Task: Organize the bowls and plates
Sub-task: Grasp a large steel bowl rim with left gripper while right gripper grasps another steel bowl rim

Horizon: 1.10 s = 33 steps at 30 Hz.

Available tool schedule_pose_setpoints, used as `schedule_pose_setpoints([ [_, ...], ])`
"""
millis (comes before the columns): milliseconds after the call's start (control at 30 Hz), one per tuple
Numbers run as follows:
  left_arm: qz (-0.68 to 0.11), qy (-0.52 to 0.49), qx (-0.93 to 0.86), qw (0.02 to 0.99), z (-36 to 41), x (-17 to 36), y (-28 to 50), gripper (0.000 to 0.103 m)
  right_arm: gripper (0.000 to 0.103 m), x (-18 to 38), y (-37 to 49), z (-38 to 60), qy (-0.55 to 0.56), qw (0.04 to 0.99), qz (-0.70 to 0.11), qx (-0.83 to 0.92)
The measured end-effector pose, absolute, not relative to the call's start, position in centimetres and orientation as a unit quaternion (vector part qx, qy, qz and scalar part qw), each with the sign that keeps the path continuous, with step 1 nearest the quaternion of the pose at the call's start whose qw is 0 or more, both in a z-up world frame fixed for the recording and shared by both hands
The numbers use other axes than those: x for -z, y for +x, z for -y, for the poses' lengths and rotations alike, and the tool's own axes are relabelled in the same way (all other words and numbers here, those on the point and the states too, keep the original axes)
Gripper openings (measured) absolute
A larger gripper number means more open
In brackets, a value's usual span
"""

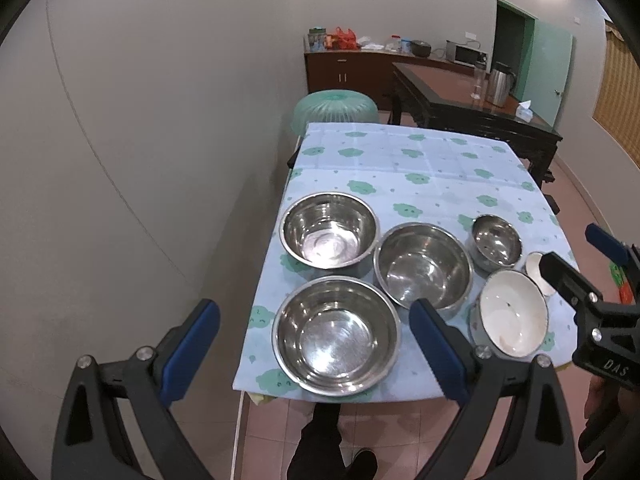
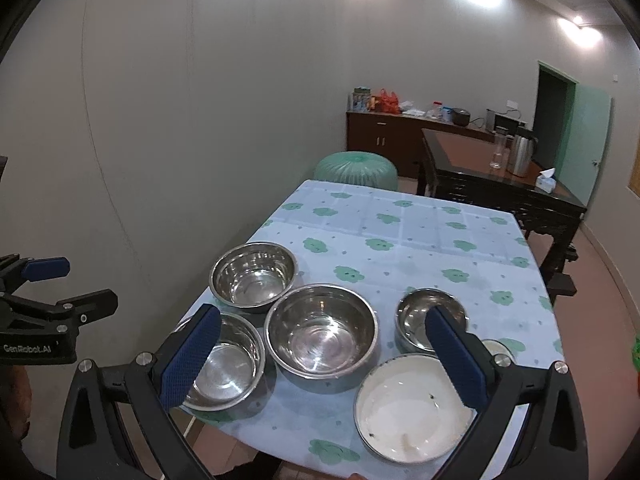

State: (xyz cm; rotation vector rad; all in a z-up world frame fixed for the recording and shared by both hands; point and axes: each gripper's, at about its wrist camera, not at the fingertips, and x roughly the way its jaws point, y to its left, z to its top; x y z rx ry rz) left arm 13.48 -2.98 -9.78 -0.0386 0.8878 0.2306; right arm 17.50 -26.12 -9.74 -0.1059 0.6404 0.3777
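Only left view shows tiny, perhaps white bowl [image 1: 538, 271]; both grippers [image 1: 314, 334] [image 2: 322, 354] gape empty.

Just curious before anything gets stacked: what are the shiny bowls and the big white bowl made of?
The shiny bowls look like polished stainless steel: mirror-like reflections of the lights. The big white bowl has a glossy white inside with a metallic-looking rim, so perhaps enamelled metal, though ceramic is possible.

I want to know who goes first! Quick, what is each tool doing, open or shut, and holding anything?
Left tool: open, holding nothing, above the steel bowls.
Right tool: open, holding nothing, above the bowls.
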Motion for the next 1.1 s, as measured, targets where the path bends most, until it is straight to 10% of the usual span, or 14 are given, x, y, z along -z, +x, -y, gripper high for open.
schedule_pose_setpoints([
  [1100, -0.564, -0.078, -0.070, 0.819, -9.5, 24.6, 32.7, 0.085, 0.091, 23.3, 38.7, 13.6, -0.077, 0.837, -0.506, -0.193],
])
